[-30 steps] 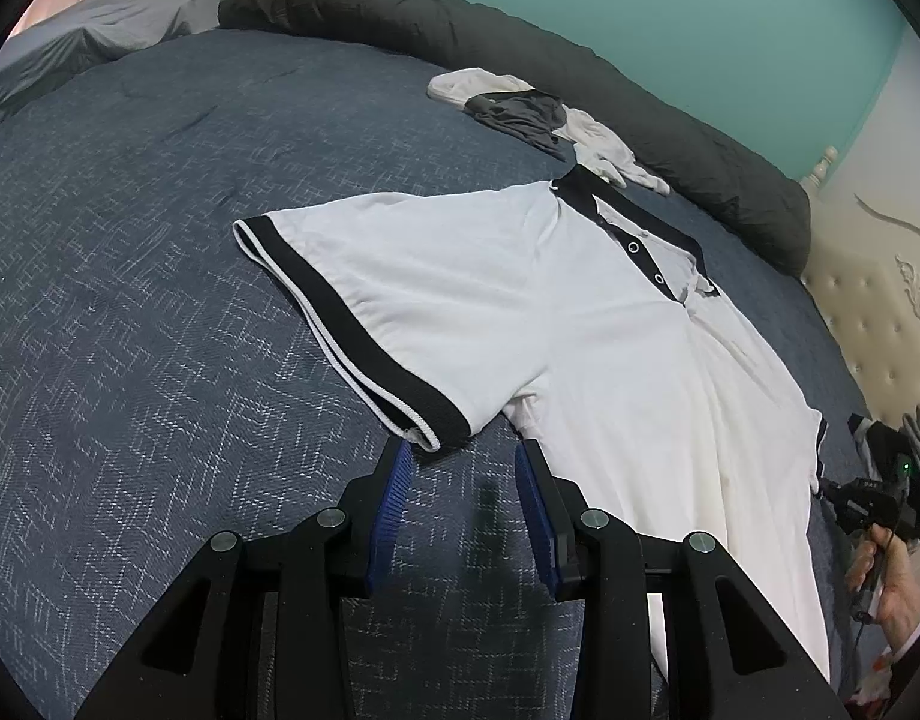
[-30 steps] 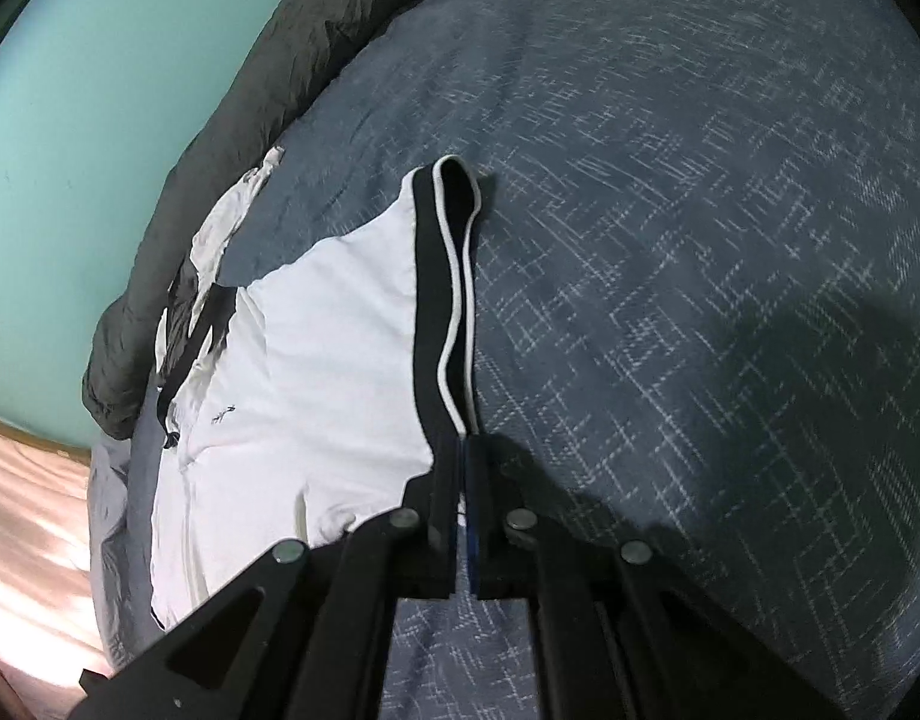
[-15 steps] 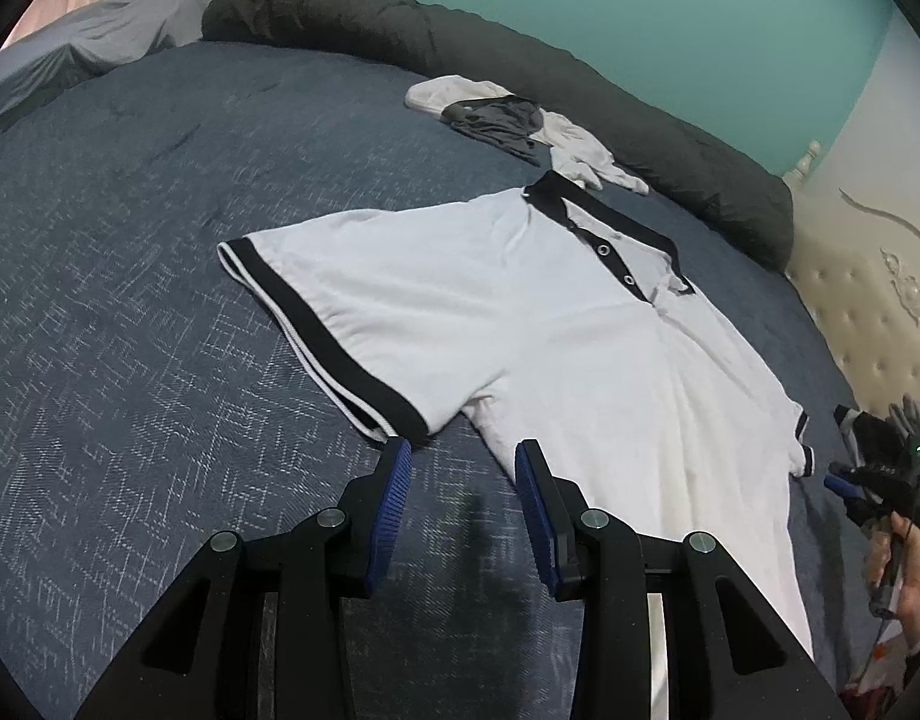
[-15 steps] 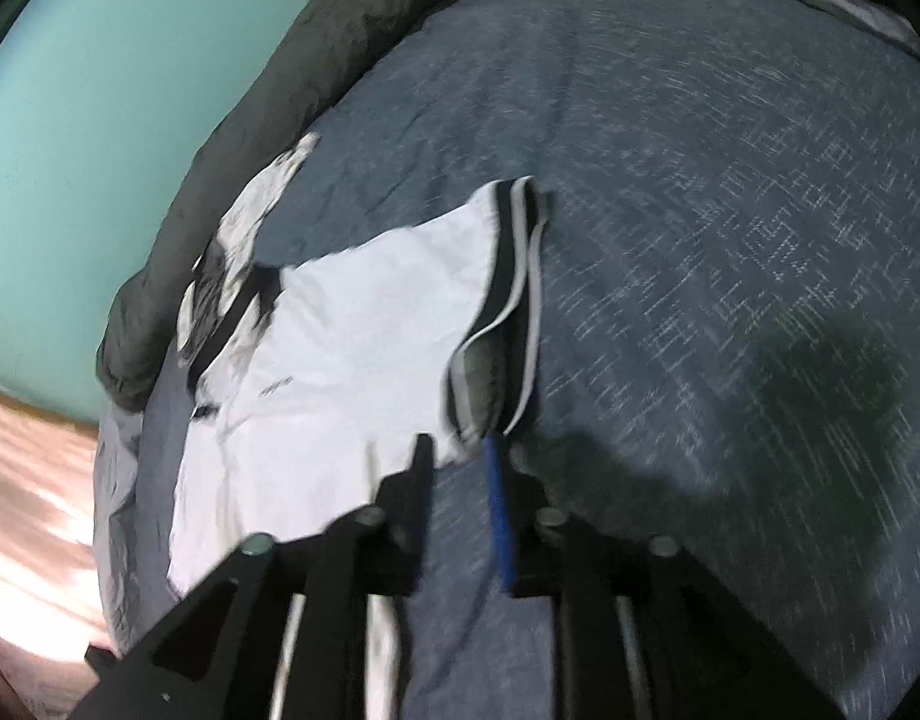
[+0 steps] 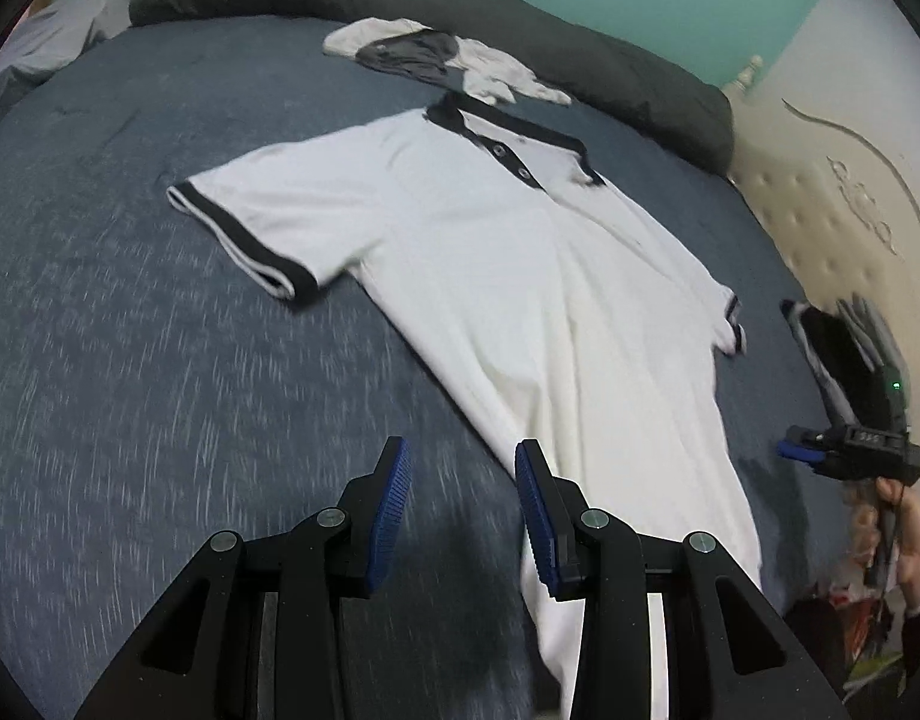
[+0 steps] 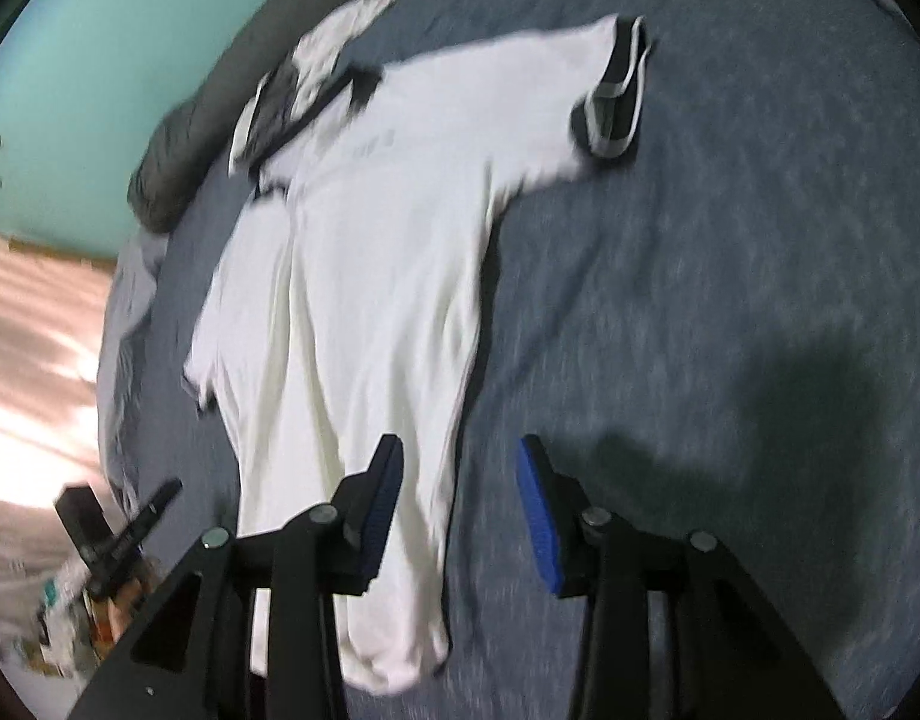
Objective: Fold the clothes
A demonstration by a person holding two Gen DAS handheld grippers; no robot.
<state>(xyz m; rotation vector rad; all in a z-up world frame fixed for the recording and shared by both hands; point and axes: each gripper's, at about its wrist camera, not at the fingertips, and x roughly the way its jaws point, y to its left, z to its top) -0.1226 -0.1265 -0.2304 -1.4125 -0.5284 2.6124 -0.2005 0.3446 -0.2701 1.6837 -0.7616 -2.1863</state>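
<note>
**Both grippers wide open over a spread polo shirt**

The left gripper [image 5: 463, 474] hangs above the blue bedspread [image 5: 130, 390] with its blue-padded fingers [image 5: 391, 504] spread wide and nothing between them. The white polo shirt [image 5: 520, 276] lies flat ahead and to the right of those fingers; its side edge runs just beside the right-hand finger, and the hem end disappears behind that finger's black arm, so how far it reaches cannot be seen. Beyond the collar lie a few crumpled pale and grey garments [image 5: 436, 57], too bunched to identify, against a long dark rolled duvet [image 5: 580, 54]. Far off to the right, at the picture's edge, the right gripper [image 5: 844, 456] shows in a person's hand [image 5: 916, 552], partly cut off.

In the right wrist view, heavily blurred, the right gripper [image 6: 457, 474] is likewise opened wide and empty. The shirt [image 6: 388, 252] stretches away ahead; its lower body passes under and behind the left-hand finger [image 6: 379, 504], while the right-hand finger stands over bare bedspread [image 6: 730, 240]. The near sleeve's black-banded cuff [image 6: 616, 102] looks turned up, though blur hides detail.
</note>
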